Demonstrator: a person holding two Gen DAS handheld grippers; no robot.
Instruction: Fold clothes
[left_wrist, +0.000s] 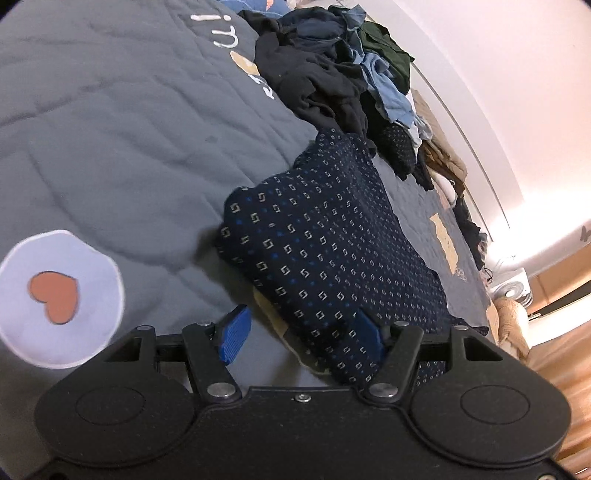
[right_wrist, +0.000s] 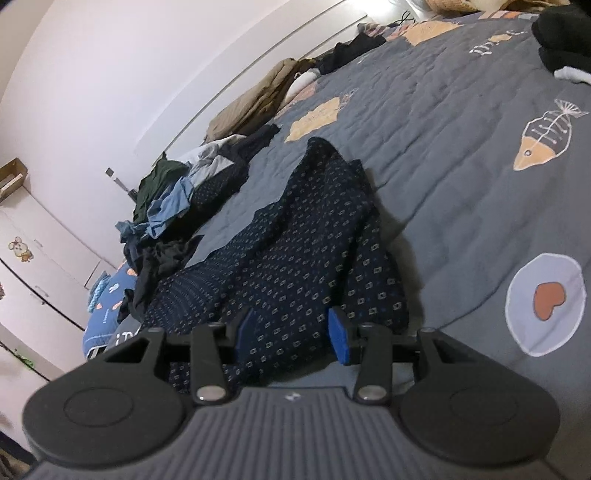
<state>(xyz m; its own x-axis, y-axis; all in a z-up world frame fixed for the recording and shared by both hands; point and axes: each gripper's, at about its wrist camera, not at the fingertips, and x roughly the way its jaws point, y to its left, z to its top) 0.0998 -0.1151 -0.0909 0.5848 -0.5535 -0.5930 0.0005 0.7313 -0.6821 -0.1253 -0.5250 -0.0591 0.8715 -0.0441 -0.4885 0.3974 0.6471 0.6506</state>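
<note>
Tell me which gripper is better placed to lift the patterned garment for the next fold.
Probably the right gripper: the patterned garment sits bunched between its pads. The left gripper stands wider, fabric against only one pad.

Matt printed woven garment, quilted soft cloth bedspread, ribbed blue rubbery tongs pads
</note>
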